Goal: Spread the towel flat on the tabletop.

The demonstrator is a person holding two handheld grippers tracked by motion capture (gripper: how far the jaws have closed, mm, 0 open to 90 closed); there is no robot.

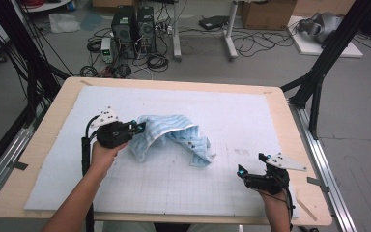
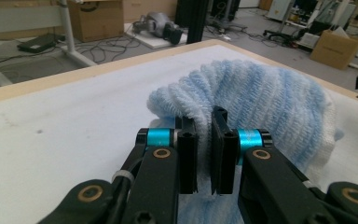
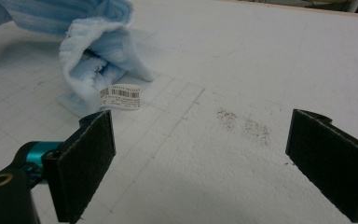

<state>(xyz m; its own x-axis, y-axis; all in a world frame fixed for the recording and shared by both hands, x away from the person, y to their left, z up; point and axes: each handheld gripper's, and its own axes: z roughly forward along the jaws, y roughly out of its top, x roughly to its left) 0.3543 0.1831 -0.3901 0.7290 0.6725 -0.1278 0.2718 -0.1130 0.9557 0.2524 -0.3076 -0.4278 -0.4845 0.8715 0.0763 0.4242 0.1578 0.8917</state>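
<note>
The left gripper pinches the blue towel's edge at mid-table, probably to lift and spread it; the right gripper waits nearby, jaws spread wide.

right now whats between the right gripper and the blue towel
Bare gridded mat with a faint brown smudge, in the right gripper view. The right gripper stands open, short of the blue towel and its white label.
</note>
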